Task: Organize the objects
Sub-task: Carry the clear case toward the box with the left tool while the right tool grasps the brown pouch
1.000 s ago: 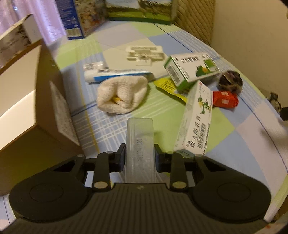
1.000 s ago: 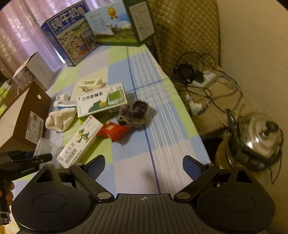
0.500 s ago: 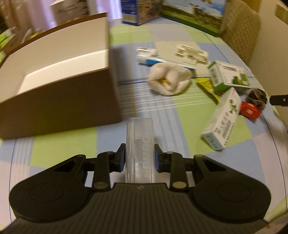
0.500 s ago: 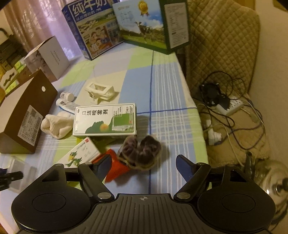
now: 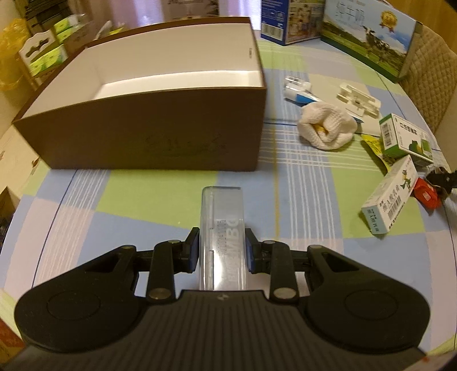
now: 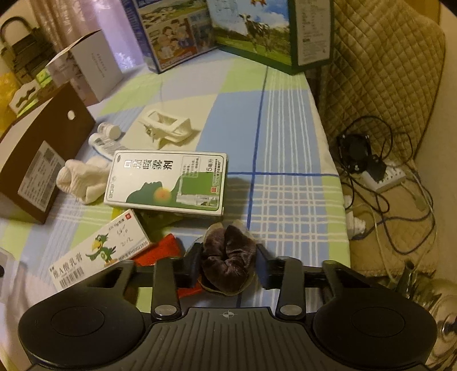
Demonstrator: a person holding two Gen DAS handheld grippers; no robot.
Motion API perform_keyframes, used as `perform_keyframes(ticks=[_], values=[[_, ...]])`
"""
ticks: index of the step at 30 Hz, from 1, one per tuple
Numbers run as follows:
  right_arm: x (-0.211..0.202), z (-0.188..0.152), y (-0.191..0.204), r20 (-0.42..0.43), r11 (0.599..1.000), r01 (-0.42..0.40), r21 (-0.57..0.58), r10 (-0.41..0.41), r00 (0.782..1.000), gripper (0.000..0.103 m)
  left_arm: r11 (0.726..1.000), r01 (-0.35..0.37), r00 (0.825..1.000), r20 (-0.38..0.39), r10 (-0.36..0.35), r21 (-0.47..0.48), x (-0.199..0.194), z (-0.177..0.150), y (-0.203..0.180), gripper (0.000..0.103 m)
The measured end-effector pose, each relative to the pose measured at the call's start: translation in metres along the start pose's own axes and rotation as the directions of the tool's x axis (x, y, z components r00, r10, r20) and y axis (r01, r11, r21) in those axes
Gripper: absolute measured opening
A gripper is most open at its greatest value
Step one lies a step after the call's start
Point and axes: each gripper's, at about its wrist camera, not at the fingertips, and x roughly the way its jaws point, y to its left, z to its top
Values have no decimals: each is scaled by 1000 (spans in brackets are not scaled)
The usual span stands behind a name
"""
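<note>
My left gripper (image 5: 222, 251) is shut on a clear plastic case (image 5: 222, 225) and holds it above the tablecloth, just in front of the open brown cardboard box (image 5: 154, 134), whose white inside shows nothing in it. My right gripper (image 6: 228, 261) has closed around a dark brown scrunchie (image 6: 227, 262), its fingers touching both sides, low over the table. Next to it lie a red packet (image 6: 160, 251), a parrot-print medicine box (image 6: 100, 251) and a green-white spray box (image 6: 168, 182).
A rolled white sock (image 5: 328, 128), a tube (image 5: 300, 95), a white plastic holder (image 5: 358, 101) and a yellow packet (image 5: 374, 145) lie right of the box. Milk cartons (image 6: 217, 25) stand at the back. Cables and a power strip (image 6: 382, 177) lie past the right table edge.
My left gripper swung left with the clear case and now faces the brown box's front. My right gripper moved forward and down and closed around the brown scrunchie.
</note>
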Motion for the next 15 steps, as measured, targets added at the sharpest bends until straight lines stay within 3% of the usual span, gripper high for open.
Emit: perform_keyframes(ticks=[5, 15], values=[[-13, -2, -2, 27, 1000, -11, -10, 11, 1000, 24, 1000, -12, 1000, 2, 12, -16, -9, -7, -1, 26], [-59, -6, 2, 100, 999, -43, 15, 41, 994, 23, 1000, -7, 1000, 23, 7, -18, -28, -8, -3, 26]])
